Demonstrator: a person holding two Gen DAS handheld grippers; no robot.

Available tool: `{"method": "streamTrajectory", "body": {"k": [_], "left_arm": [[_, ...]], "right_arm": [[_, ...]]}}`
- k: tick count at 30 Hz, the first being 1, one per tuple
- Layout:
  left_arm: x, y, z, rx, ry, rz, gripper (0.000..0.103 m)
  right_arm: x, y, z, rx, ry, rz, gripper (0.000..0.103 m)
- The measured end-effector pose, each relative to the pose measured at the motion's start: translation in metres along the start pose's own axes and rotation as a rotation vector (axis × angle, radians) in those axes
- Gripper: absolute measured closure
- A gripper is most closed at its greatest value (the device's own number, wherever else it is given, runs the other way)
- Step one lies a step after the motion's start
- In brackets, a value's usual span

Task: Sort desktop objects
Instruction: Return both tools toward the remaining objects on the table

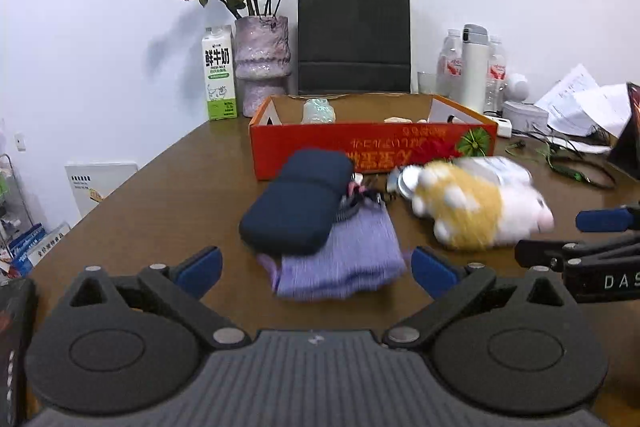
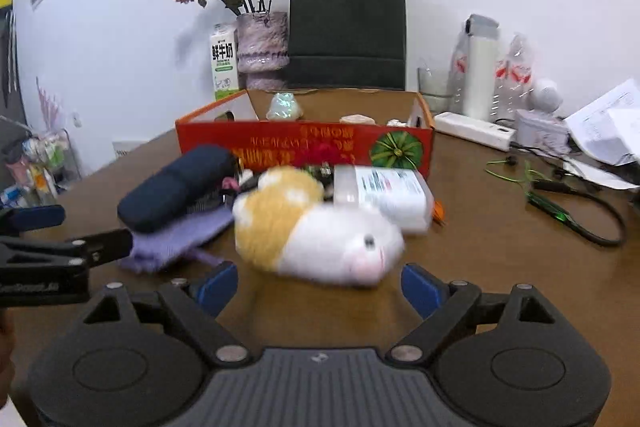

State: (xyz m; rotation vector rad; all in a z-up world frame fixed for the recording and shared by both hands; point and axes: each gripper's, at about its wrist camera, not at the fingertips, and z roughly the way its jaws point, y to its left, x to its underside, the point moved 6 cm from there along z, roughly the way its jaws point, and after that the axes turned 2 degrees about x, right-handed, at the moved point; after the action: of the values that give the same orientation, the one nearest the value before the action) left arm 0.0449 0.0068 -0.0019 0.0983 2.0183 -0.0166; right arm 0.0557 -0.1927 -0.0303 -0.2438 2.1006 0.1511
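Note:
On the brown table (image 1: 160,195) lies a pile: a dark blue case (image 1: 296,203) resting on a folded purple cloth (image 1: 352,259), a yellow and white plush toy (image 1: 480,211) and a white plastic box (image 2: 388,195). Behind them stands an open orange cardboard box (image 1: 372,147) with a few small items inside. My left gripper (image 1: 318,269) is open, just short of the purple cloth, nothing between its fingers. My right gripper (image 2: 320,285) is open, its blue pads (image 2: 420,287) just in front of the plush toy (image 2: 320,231). Each gripper shows at the edge of the other's view.
At the back stand a milk carton (image 1: 219,75), a vase of dried roses (image 1: 262,63), a black paper bag (image 1: 354,35), a white flask (image 1: 474,67) and clear bottles. Papers (image 1: 580,107), a power strip (image 2: 474,131) and cables (image 2: 572,203) lie on the right.

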Motion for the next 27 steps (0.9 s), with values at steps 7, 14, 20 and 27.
{"method": "streamTrajectory", "body": {"k": [7,14,20,27], "left_arm": [[0.022,-0.001,-0.01,0.014,-0.005,-0.009,0.0],[0.023,-0.002,-0.006,0.016,0.022,0.005,0.0],[0.015,-0.003,-0.005,0.012,-0.007,0.009,0.0],[-0.027,0.01,0.027,0.016,0.002,0.002,0.0]], "right_arm": [[0.016,0.02,-0.018,-0.001,-0.05,-0.096,0.011],[0.015,0.021,-0.016,-0.004,-0.064,-0.108,0.011],[0.015,0.015,-0.012,-0.015,-0.044,-0.059,0.011],[-0.014,0.008,-0.005,-0.094,-0.023,-0.006,0.013]]}}
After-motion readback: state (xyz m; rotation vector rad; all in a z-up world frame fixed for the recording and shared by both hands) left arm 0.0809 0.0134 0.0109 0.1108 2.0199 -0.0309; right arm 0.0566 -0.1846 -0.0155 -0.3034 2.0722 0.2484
